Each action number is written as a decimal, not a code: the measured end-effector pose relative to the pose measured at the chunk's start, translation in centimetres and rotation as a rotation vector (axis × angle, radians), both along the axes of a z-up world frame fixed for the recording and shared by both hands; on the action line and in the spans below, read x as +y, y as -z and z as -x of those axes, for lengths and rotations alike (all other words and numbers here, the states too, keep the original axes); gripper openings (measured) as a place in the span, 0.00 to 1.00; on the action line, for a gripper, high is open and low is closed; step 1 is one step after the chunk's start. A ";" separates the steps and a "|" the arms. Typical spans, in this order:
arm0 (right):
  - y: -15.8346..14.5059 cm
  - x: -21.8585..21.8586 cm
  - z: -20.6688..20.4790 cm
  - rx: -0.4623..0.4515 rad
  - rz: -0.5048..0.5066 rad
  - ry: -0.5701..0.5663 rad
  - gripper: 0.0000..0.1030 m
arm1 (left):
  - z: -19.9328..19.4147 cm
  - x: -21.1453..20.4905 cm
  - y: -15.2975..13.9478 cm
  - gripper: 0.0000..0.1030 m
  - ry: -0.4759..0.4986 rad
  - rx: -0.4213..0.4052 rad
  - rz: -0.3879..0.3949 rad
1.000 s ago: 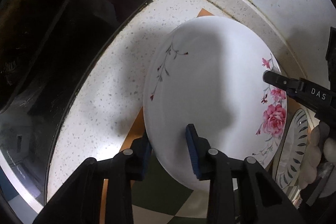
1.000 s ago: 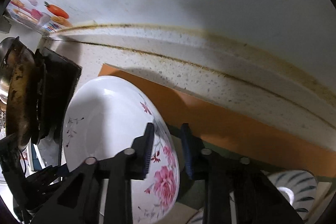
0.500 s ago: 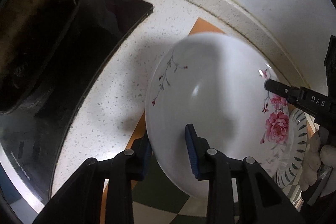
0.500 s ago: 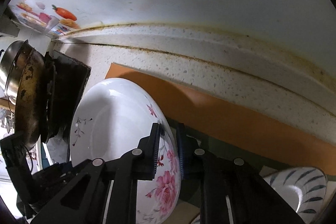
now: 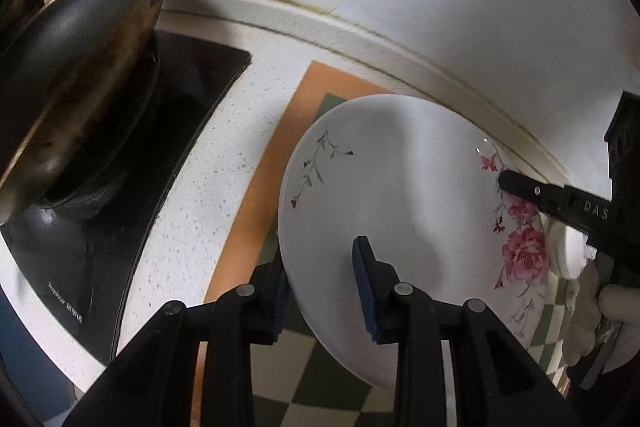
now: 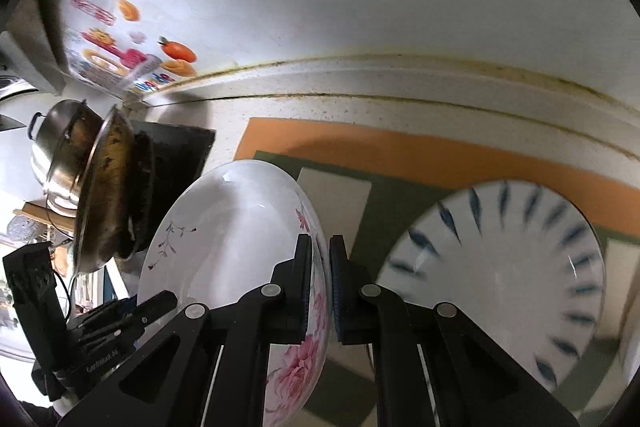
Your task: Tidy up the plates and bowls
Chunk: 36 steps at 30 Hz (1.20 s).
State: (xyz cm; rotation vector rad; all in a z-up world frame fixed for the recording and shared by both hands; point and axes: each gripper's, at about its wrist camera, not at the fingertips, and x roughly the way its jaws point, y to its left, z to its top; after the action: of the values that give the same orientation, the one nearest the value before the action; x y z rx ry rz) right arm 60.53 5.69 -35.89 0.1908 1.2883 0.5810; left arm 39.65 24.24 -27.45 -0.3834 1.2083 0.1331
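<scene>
A white plate with pink roses is held tilted above the checked mat. My left gripper straddles its near rim, one finger behind and one in front, with a gap around the rim. My right gripper is shut on the rose side of the same plate; its finger shows at the right in the left wrist view. A white plate with blue dashes lies on the mat to the right.
A black hob with a dark wok stands to the left; the wok and a steel pot show in the right wrist view. The orange-edged checked mat lies along the backsplash and white wall.
The rose plate has been lifted and tilted higher off the mat. My right gripper has closed on its rim. Both views have risen, showing more wall and the blue-dashed plate.
</scene>
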 end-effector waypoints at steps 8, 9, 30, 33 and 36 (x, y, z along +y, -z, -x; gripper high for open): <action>-3.6 -4.6 6.5 -0.041 -0.036 0.070 0.11 | 2.3 -3.0 -3.2 0.27 0.079 -0.047 -0.021; -3.9 -5.3 7.4 -0.042 -0.040 0.082 0.11 | 2.6 -3.4 -3.4 0.27 0.090 -0.053 -0.019; -2.0 -20.0 20.9 0.027 -0.085 0.348 0.11 | 6.0 -14.4 -1.2 0.27 0.362 0.015 -0.031; -0.8 -21.0 21.7 0.046 -0.088 0.369 0.10 | 6.3 -15.4 0.2 0.27 0.386 0.045 -0.033; 0.6 -21.7 22.1 0.070 -0.082 0.381 0.11 | 6.7 -16.1 1.9 0.27 0.399 0.092 -0.029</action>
State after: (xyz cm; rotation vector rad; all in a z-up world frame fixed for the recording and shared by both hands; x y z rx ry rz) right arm 38.44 -15.97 -36.50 0.5159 1.2549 0.3024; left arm 32.99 8.16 -29.38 -0.1061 1.3492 -0.1775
